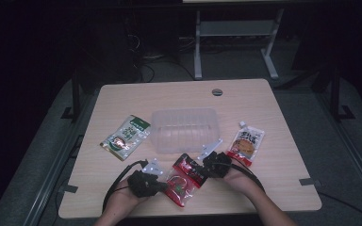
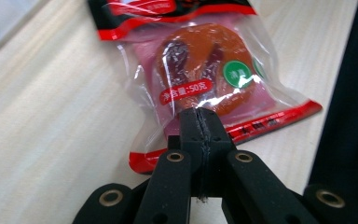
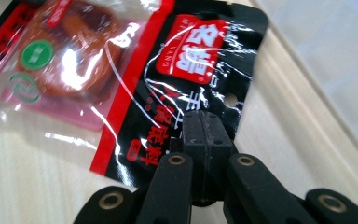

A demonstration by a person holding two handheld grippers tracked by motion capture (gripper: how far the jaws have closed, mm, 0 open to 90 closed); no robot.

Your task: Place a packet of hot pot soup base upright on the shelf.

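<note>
1. Red pouch (image 1: 185,178): flat on table (image 1: 273,183), near front edge, between both grippers; just in front of clear tub (image 1: 185,129).
2. Long axis: diagonal in high view, black header end toward far right, clear end toward near left.
3. Left gripper (image 2: 199,122): jaws closed flat together, clamped on clear near-left end of pouch.
4. Right gripper (image 3: 206,125): jaws closed together, clamped on black header end beside hang hole.
5. Pouch contents: reddish-brown piece visible through clear window, green round labels beside it.
6. Green pouch (image 1: 126,136): left of tub, apart.
7. Spout pouch (image 1: 246,143): right of tub, spout pointing away.
</note>
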